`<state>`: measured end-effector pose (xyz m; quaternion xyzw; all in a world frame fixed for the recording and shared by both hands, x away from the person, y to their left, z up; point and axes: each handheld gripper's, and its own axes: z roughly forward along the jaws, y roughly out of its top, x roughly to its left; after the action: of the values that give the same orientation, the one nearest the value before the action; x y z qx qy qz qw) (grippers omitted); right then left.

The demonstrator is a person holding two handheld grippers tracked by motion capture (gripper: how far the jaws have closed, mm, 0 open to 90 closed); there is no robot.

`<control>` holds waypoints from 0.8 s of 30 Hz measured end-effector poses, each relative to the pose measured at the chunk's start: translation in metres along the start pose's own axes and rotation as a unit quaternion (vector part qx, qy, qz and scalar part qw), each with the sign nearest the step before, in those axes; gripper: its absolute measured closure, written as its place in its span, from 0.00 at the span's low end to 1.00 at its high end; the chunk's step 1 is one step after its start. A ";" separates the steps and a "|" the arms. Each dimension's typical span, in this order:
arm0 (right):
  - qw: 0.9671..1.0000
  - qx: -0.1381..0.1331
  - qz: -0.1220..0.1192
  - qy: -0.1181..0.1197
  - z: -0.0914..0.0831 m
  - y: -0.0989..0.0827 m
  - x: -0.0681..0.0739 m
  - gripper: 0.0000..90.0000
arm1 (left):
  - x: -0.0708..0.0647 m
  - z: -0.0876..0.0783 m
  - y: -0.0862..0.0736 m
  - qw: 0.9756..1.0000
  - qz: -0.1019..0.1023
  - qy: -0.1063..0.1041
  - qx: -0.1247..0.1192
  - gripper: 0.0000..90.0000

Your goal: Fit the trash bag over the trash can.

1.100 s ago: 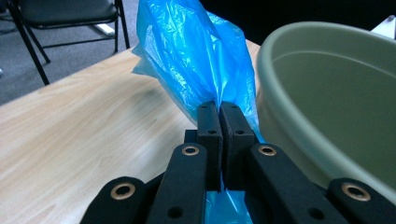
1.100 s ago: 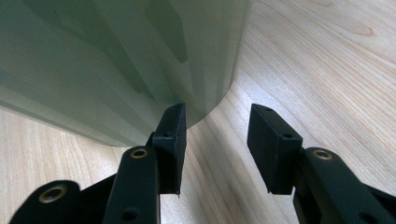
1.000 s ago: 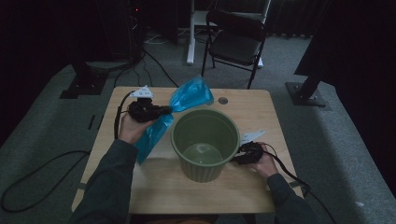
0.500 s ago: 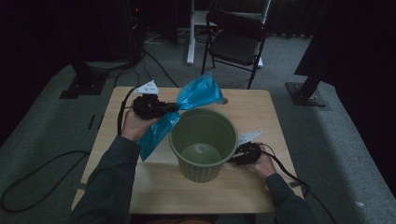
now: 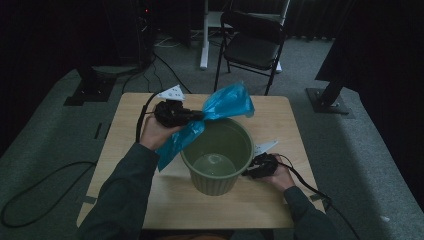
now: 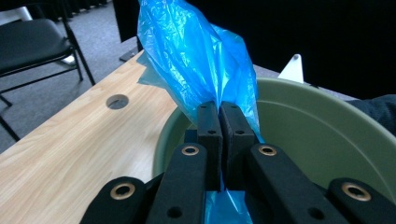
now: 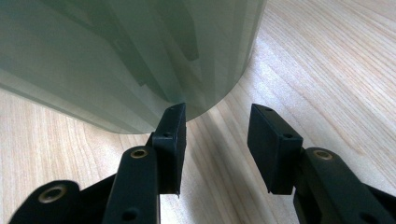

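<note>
Fingers (image 6: 208,133) of the left gripper (image 6: 219,116) are clamped on a crumpled blue plastic bag (image 6: 196,60) held over the rim of the round green plastic bin (image 5: 218,150), unlined as yet, while the right gripper (image 7: 217,126) is rested open beside its base.

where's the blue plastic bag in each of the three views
High view: the blue plastic bag is up at centre, hanging over the far-left rim of the green bin, pinched by the left claw.
Left gripper view: the bag fills the top centre, clamped between the shut jaws.
Right gripper view: not in this picture.
Shared landmark: the green bin, which is in all three.
</note>
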<state>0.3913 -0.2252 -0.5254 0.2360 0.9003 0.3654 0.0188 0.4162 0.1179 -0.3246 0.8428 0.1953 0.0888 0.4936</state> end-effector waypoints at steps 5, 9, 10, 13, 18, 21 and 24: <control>1.000 0.003 0.001 0.001 0.001 0.000 0.000 0.63 | -0.004 0.008 0.006 1.000 0.005 -0.009 0.002 0.98; 1.000 0.004 0.000 0.002 0.002 0.000 0.001 0.63 | -0.005 0.013 0.010 1.000 0.005 -0.012 0.003 0.98; 1.000 0.004 0.000 0.002 0.002 0.000 0.001 0.63 | -0.005 0.014 0.011 1.000 0.007 -0.013 0.002 0.98; 1.000 0.005 0.000 0.000 0.002 0.001 0.001 0.63 | -0.006 0.017 0.013 1.000 0.007 -0.018 0.001 0.98; 1.000 -0.001 -0.002 -0.007 0.003 0.003 0.004 0.69 | -0.007 0.021 0.013 1.000 0.006 -0.021 0.005 0.98; 1.000 -0.009 -0.001 -0.010 0.001 0.005 0.005 0.74 | -0.007 0.022 0.014 1.000 0.004 -0.023 0.004 0.98; 1.000 -0.018 0.001 -0.011 -0.002 0.006 0.005 0.78 | -0.007 0.023 0.014 1.000 0.005 -0.025 0.003 0.98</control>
<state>0.3892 -0.2204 -0.5196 0.2406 0.8929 0.3791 0.0328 0.4209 0.0905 -0.3231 0.8473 0.1794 0.0697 0.4950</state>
